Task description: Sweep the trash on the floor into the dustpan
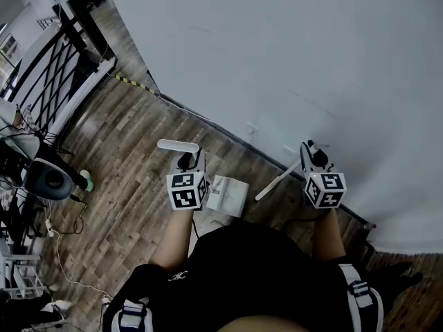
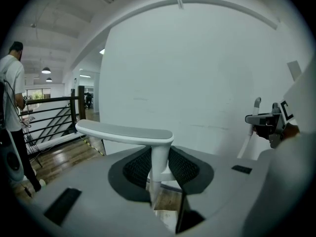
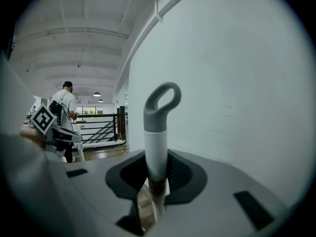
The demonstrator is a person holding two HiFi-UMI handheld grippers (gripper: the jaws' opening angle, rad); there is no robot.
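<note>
My left gripper [image 1: 185,163] is shut on the upright stem of the dustpan handle [image 2: 159,158], whose white and grey T-bar [image 2: 123,131] stands above the jaws. The white dustpan [image 1: 228,194] rests on the wooden floor just right of that gripper. My right gripper [image 1: 313,156] is shut on the white broom handle [image 3: 157,149], which ends in a grey loop [image 3: 162,105]. In the head view the broom handle [image 1: 277,180] slants down toward the dustpan. I can make out no trash on the floor.
A white wall [image 1: 291,61] runs close ahead, with a baseboard along the floor. A black railing [image 1: 48,68] and cables with equipment [image 1: 41,178] fill the left side. A person in a white shirt [image 2: 12,83] stands by the railing.
</note>
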